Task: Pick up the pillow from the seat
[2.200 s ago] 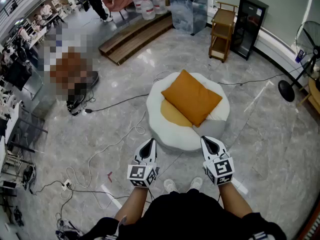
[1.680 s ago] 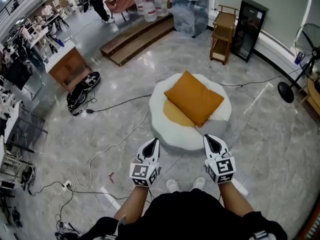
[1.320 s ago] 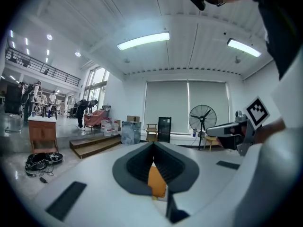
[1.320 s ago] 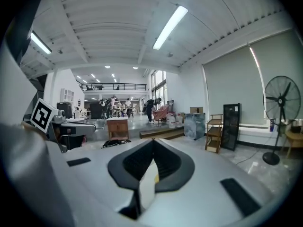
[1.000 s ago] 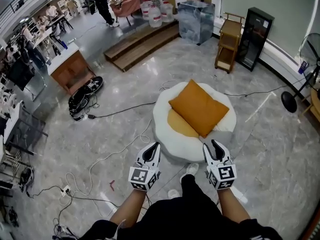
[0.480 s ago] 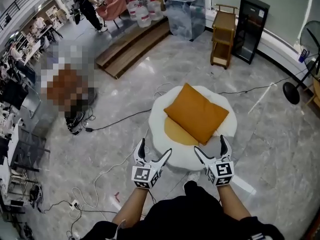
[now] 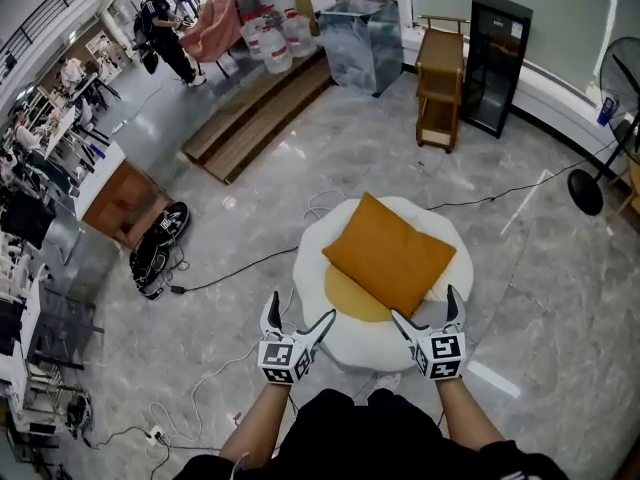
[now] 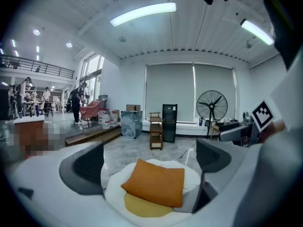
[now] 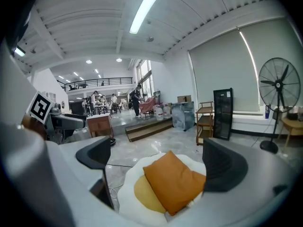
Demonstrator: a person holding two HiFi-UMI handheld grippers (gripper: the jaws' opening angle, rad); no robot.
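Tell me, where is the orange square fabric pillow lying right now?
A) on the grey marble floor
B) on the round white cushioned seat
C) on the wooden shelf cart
B: the orange square fabric pillow rests on top of the round white cushioned seat, partly covering its yellow centre.

Open workspace hall: desks (image 7: 118,204), people (image 7: 162,23), mezzanine railing (image 7: 45,13), water jugs (image 7: 275,53), floor cables (image 7: 235,271).

We step closer, our left gripper (image 7: 300,308) and right gripper (image 7: 425,305) advancing toward 12 o'clock to the seat (image 7: 312,268), jaws just opening from shut, nothing gripped
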